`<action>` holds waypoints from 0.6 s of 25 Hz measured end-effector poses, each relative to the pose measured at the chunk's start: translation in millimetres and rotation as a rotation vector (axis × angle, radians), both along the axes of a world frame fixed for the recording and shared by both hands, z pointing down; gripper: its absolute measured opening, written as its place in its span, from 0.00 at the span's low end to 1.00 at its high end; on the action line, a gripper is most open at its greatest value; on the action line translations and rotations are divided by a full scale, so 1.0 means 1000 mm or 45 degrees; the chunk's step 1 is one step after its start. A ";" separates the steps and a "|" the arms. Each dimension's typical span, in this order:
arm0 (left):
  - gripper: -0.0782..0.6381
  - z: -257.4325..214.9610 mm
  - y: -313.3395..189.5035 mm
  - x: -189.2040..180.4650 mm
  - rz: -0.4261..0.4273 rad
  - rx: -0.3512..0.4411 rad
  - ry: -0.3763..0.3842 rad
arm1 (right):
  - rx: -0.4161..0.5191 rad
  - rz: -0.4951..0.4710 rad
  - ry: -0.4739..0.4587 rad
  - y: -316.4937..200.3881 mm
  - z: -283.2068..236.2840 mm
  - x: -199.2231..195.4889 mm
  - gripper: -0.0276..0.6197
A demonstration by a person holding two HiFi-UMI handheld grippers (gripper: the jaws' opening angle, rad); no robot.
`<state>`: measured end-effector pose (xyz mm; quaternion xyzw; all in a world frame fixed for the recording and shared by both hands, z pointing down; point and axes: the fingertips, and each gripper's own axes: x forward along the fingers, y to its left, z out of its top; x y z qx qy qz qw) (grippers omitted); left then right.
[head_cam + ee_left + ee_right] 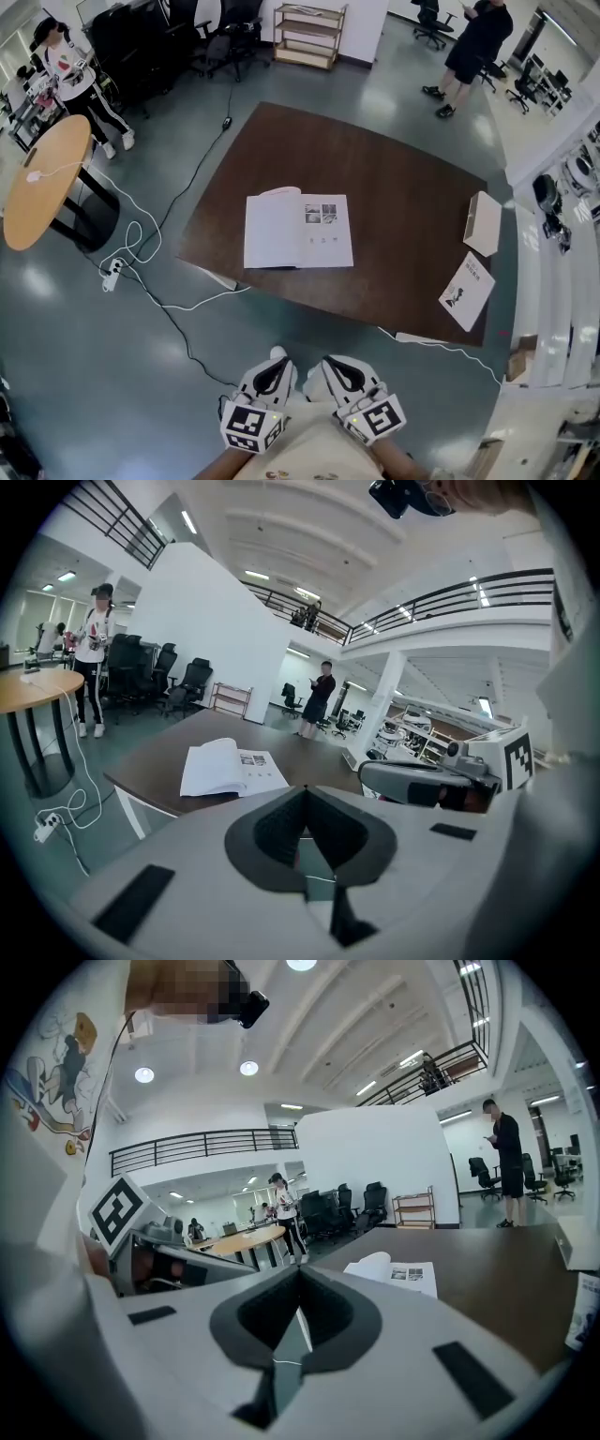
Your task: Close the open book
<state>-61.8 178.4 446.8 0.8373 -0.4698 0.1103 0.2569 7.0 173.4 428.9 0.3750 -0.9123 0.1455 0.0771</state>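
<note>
Left gripper (pixel 275 361): jaws pressed together, nothing between. Right gripper (pixel 335 366): same, closed and empty. Both side by side, low near body, not yet over table (pixel 403 178)

Step in hand, as I judge: approach. Better bring both forward past near table edge, open jaws only close to page edge, catch slightly raised left page, fold it over spine

Open book (pixel 298 230) lies flat on table, ahead of both tips, well apart, roughly centred between them
</note>
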 end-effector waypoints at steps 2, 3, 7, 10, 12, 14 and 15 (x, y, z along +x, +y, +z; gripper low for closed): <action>0.12 0.001 -0.013 0.000 0.009 -0.010 0.006 | -0.004 0.008 0.015 -0.013 0.001 0.001 0.05; 0.12 0.002 -0.021 0.000 0.010 -0.012 0.009 | -0.009 0.009 0.018 -0.019 0.002 0.002 0.05; 0.12 0.005 -0.057 0.001 -0.012 -0.009 0.000 | -0.020 -0.024 0.024 -0.048 0.008 0.005 0.05; 0.12 0.009 -0.078 0.001 -0.082 -0.033 0.002 | -0.012 -0.094 0.077 -0.062 0.006 0.009 0.05; 0.12 0.025 -0.093 -0.002 -0.166 -0.106 0.084 | -0.003 -0.115 0.072 -0.075 0.004 0.011 0.05; 0.12 0.053 -0.108 -0.006 -0.291 -0.240 0.271 | 0.000 -0.123 0.056 -0.086 0.004 0.015 0.05; 0.12 0.068 -0.114 -0.008 -0.351 -0.303 0.370 | -0.004 -0.128 0.055 -0.089 0.005 0.018 0.05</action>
